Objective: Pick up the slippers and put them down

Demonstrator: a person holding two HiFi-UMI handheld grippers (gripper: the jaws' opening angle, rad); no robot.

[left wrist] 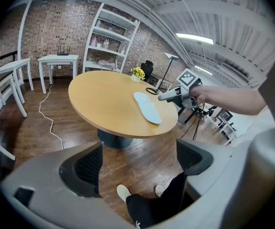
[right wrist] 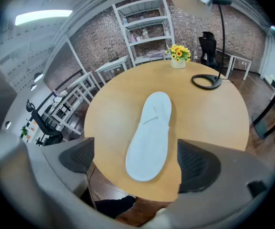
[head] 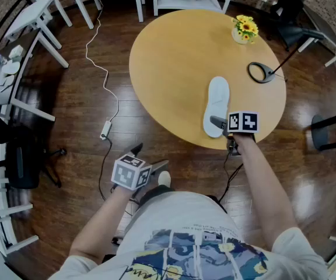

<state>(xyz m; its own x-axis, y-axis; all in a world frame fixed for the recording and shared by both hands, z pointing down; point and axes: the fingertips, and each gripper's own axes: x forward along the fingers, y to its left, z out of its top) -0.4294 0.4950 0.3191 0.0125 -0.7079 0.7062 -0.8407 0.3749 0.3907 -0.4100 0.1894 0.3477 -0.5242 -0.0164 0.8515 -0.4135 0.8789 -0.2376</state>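
One white slipper (head: 216,105) lies flat near the front edge of the round wooden table (head: 174,57). My right gripper (head: 221,126) hangs over that edge at the slipper's near end. In the right gripper view the slipper (right wrist: 150,136) runs away from me, and its near end sits between the wide open jaws of the right gripper (right wrist: 137,162) without either pad pressing on it. My left gripper (head: 150,160) is held low over the floor in front of the table. It is open and empty (left wrist: 140,163), and its view shows the slipper (left wrist: 147,107) and the right gripper (left wrist: 172,95).
A pot of yellow flowers (head: 245,29) and a black lamp base (head: 260,72) stand at the table's far right. A white cable (head: 101,69) and power strip (head: 105,130) lie on the wood floor to the left. White tables and a shelf (left wrist: 110,39) ring the room.
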